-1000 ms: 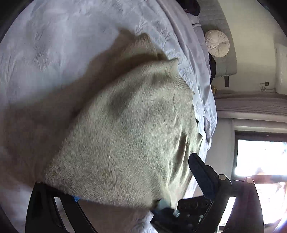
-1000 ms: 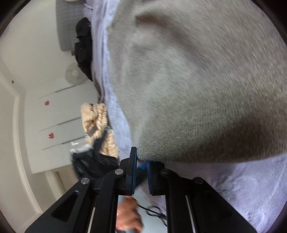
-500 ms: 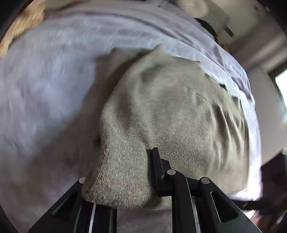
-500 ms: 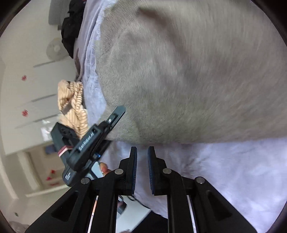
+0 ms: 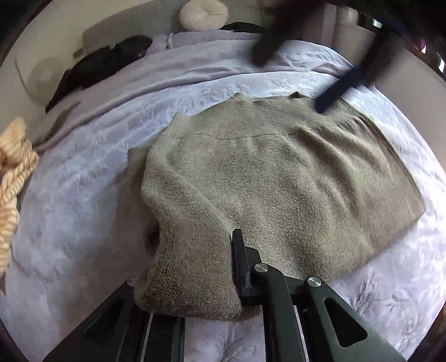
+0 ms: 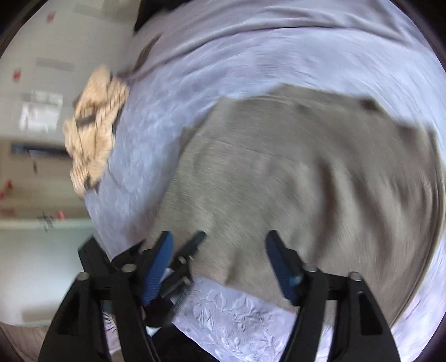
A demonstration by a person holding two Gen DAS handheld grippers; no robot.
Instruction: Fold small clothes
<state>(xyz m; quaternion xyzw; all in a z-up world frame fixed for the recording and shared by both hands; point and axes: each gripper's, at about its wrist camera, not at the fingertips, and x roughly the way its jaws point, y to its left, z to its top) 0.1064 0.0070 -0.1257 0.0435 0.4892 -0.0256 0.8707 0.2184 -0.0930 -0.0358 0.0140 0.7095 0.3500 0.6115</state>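
while the left claw (image 5: 223, 267) pinches the fuzzy knit sweater (image 5: 278, 178), the right claw (image 6: 220, 256) is opening, empty

A pale lilac embossed bedspread (image 5: 83, 200) covers the bed. At its left edge lies a cream-and-tan striped knit garment (image 5: 12, 178). Far left, dark clothing (image 5: 106, 64) is heaped; a round tufted cushion (image 5: 203, 14) leans against the far wall.

No legible txt, labels or nos. anywhere; red wall marks too blurred.
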